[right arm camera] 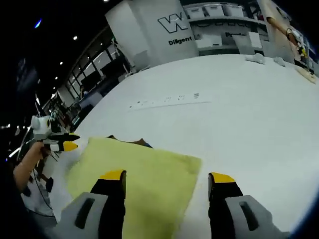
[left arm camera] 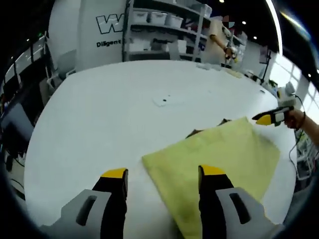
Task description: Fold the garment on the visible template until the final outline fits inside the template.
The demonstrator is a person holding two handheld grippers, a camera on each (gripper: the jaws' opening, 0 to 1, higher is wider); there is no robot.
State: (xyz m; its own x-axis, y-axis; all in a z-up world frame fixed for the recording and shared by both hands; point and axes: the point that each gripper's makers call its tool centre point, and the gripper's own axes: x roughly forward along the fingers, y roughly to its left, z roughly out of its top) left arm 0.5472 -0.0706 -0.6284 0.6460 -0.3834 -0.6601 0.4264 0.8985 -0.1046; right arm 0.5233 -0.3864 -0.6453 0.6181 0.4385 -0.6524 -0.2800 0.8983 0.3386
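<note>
We see the folded pale yellow cloth garment (left arm camera: 214,159) lying flat on the wide white surface (left arm camera: 114,114), a rough rectangle with a neat straight edge facing the left claw (left arm camera: 163,178). In the left gripper view the garment lies ahead and to the right of that claw; its near corner sits between the 2 yellow-tipped black jaws, and the right jaw stands over the cloth while the left jaw stands over bare surface. The jaws are spread wide apart and hold nothing.

In the right gripper view the same garment (right arm camera: 144,179) lies ahead and to the left of the right claw (right arm camera: 167,180). The left jaw of this claw stands over the cloth, the right jaw over bare surface (right arm camera: 239,114), and the cloth's edge runs between them. These jaws are also spread wide, gripping nothing.

A dark brown strip (left arm camera: 197,132) peeks out from under the far edge of the garment; we see it too in the right gripper view (right arm camera: 134,142), and we cannot tell what it is.

Beyond the garment, the right claw (left arm camera: 271,118) enters the left gripper view from the right, held in a hand (left arm camera: 297,119). Likewise the left claw (right arm camera: 62,144) shows at the left of the right gripper view.

Farther off, a small dark mark (left arm camera: 164,101) lies on the surface, and behind it stand white storage shelves (left arm camera: 159,30).
</note>
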